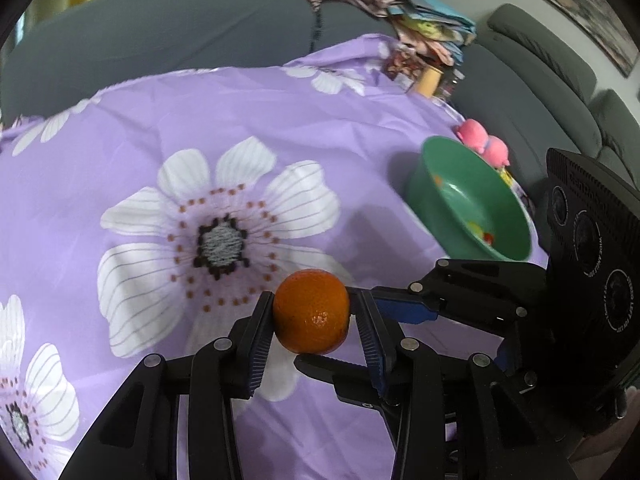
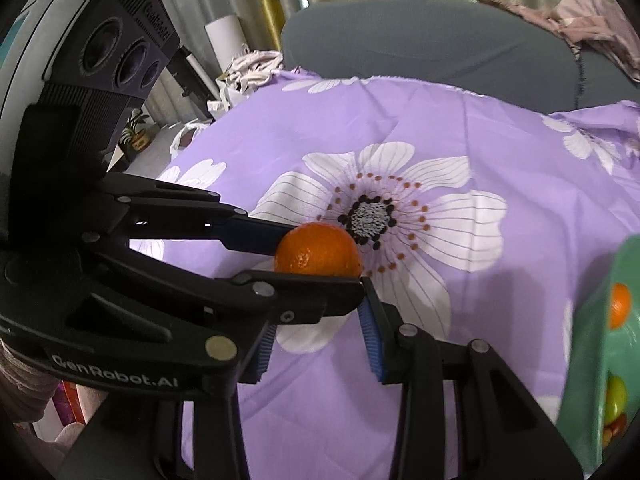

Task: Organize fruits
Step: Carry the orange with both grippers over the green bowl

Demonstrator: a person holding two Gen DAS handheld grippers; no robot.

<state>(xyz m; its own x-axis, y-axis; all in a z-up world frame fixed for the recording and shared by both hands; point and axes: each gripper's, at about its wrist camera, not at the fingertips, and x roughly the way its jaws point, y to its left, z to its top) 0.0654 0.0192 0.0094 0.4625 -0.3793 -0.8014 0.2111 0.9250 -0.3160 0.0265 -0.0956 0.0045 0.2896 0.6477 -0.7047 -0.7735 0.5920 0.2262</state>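
Squarely, orange (image 1: 311, 312) sits clamped between left hand-held gripper (image 1: 313, 298) fingers (image 1: 256, 340) — touching both.

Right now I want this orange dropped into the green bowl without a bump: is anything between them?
Yes. The right gripper reaches in beside the orange on the green bowl's side, crossing the left gripper that clamps the fruit. Past it, only bare cloth shows.

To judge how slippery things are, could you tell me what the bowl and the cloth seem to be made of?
Bowl: probably plastic, smooth green, slightly glossy, with soft highlights inside. Cloth: thin woven fabric, possibly synthetic, with a faint sheen and fine creases.
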